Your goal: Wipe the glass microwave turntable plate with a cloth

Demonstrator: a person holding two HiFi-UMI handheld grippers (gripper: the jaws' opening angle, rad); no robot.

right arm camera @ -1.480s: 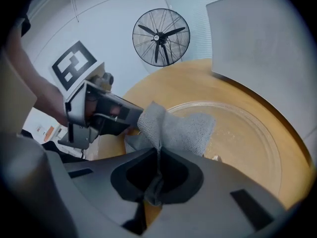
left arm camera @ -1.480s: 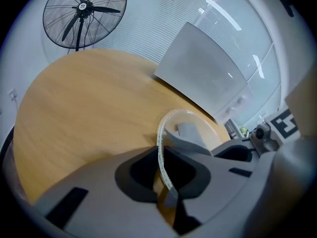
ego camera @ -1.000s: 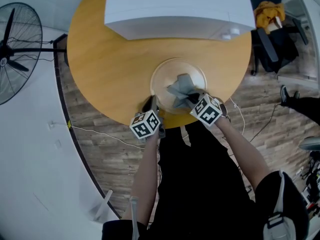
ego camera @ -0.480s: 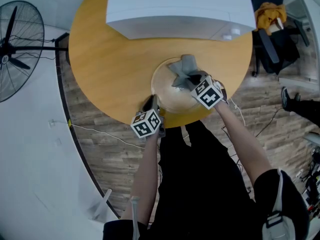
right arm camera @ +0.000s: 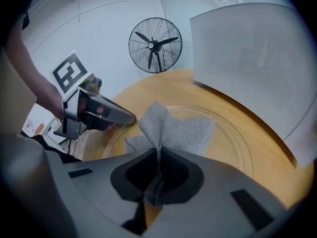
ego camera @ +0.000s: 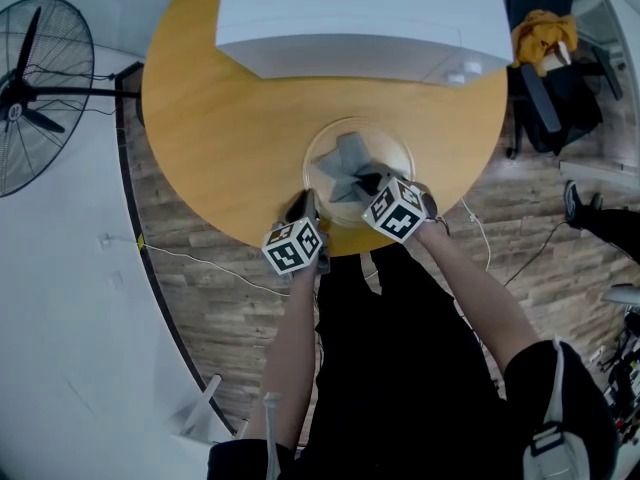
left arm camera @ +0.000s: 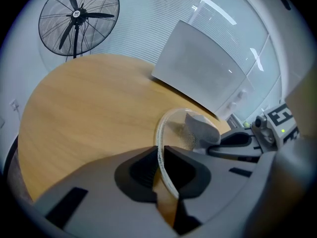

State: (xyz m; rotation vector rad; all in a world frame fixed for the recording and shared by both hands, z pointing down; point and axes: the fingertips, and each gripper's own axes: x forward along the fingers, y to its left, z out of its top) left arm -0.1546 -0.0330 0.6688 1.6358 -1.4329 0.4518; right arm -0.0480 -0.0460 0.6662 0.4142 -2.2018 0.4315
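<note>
Clear round glass turntable plate (ego camera: 392, 153) sits on the round wooden table (ego camera: 220, 118), close to the table's near edge and just in front of the white microwave (ego camera: 370, 18).

Left gripper (ego camera: 302, 206): jaws clamped on the plate's near-left rim. In the left gripper view the glass edge runs straight through the gap between the two pads (left arm camera: 159, 155). Can't tell whether the rim is raised off the wood or flat on it.

Right gripper (ego camera: 366, 182): jaws closed on a bunched fold of the grey woven cloth (ego camera: 345, 166). The pinched fold stands up between the pads (right arm camera: 158, 157), and the rest of the cloth (right arm camera: 183, 133) spreads out on the plate's surface, over the middle and near half. The far arc of glass is bare.

The two grippers are near each other, left on the rim, right over the plate.

Black pedestal fan (ego camera: 30, 93) stands on the wood-plank floor (ego camera: 200, 298) off the table's left side.
</note>
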